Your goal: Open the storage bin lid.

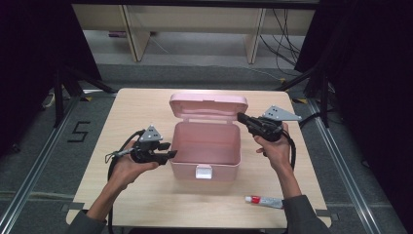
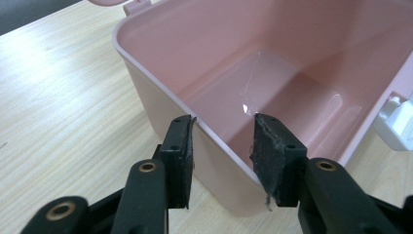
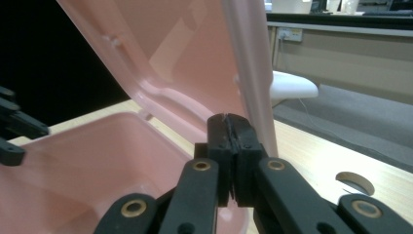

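On the light wooden table (image 1: 146, 204) the open pink plastic box (image 1: 206, 146) sits centre: left gripper (image 2: 221, 146), jaws apart w/ box wall between, should clamp squarely, while right gripper (image 3: 229, 129), clenched on nothing, nudges the lid (image 3: 195, 63) slowly.

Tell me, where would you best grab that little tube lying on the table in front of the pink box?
Probably across the middle of the tube, coming straight down from above. It lies flat on the table with its length running left to right, so jaws closing from its near and far sides should span its narrow width. Bare tabletop surrounds it, and the pink box sits well behind.
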